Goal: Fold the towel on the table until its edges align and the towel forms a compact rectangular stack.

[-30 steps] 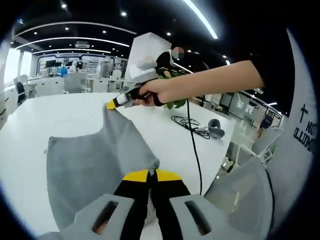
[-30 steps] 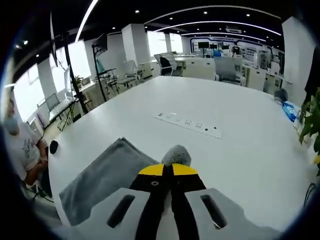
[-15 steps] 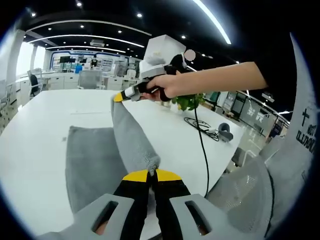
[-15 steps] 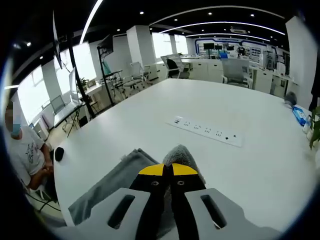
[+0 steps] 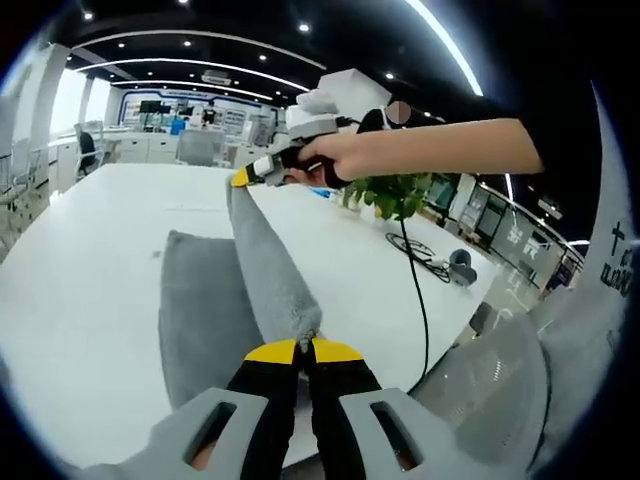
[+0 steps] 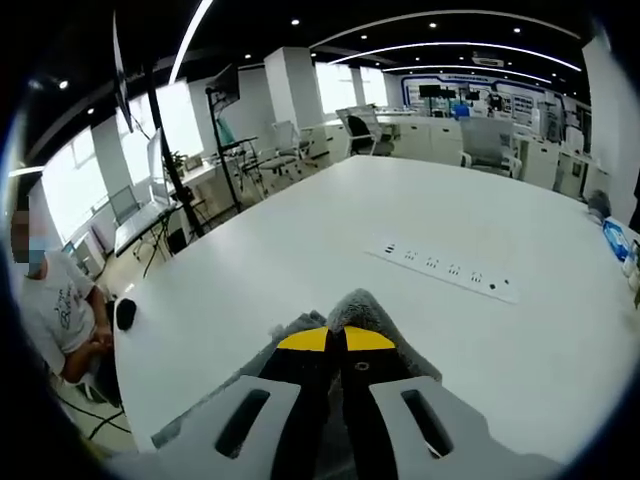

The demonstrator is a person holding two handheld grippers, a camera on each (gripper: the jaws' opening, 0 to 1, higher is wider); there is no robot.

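Beyond the towel (image 6: 352, 305) (pinched) lies a power strip (image 6: 450, 270)

Left gripper view: the near end of the grey terry-cloth towel (image 5: 215, 320) passes behind the yellow-tipped black jaws of the left gripper (image 5: 304, 348) and is hidden there, and the towel corner at the far yellow-tipped right gripper (image 5: 243, 177) is too small to make out. Right gripper view: most of the towel lies concealed beneath the right gripper's own jaws and grey body, so its edges cannot be traced; only a tuft above the tips and slivers at either side appear. The seated person in a white T-shirt (image 6: 55, 310) is cut off by the picture's left edge.
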